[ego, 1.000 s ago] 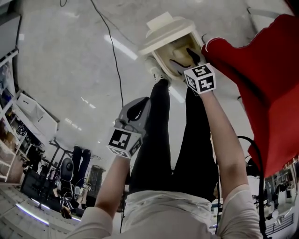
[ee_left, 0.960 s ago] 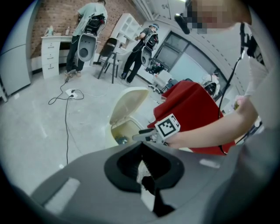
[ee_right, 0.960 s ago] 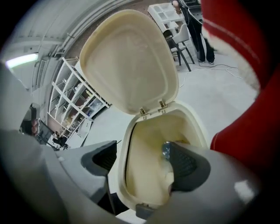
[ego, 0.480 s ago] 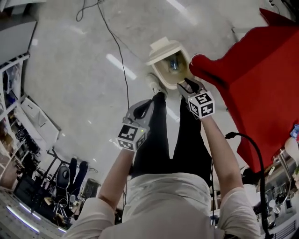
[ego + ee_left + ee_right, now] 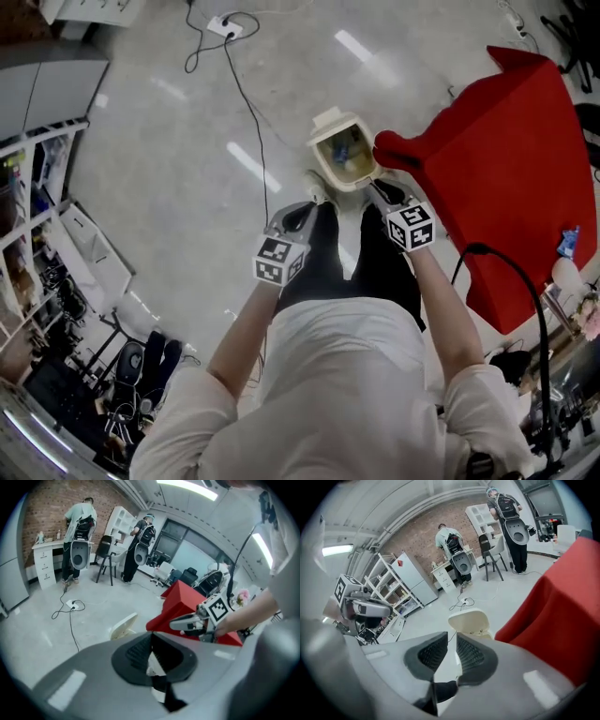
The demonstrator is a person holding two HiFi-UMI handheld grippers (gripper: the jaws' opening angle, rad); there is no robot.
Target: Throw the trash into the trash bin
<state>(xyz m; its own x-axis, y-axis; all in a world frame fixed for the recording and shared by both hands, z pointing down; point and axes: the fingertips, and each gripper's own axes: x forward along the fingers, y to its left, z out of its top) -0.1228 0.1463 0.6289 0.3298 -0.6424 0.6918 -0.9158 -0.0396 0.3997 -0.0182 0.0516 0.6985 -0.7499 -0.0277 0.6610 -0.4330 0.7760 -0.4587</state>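
Note:
A cream trash bin [image 5: 342, 150] stands open on the floor by my feet, with some bits of trash showing inside. The bin [image 5: 471, 620] also lies just beyond my right gripper [image 5: 451, 638], whose jaws have just been closing to a narrow slit with nothing between them. In the head view the right gripper [image 5: 380, 187] hangs above the bin's near right rim. My left gripper [image 5: 302, 208] hangs left of it, above my shoe. In its own view the left gripper [image 5: 151, 641] has its tips together and holds nothing, and the bin's lid [image 5: 123, 625] shows past it.
A table under a red cloth [image 5: 506, 169] stands right against the bin. A black cable runs over the floor to a power strip [image 5: 225, 26]. Shelves [image 5: 28, 234] line the left side. Two people [image 5: 79, 522] stand at a desk far off.
Both grippers have lifted away from the bin. The right one was in the bin's mouth a second ago and is now above its rim. The bin looks smaller and farther below.

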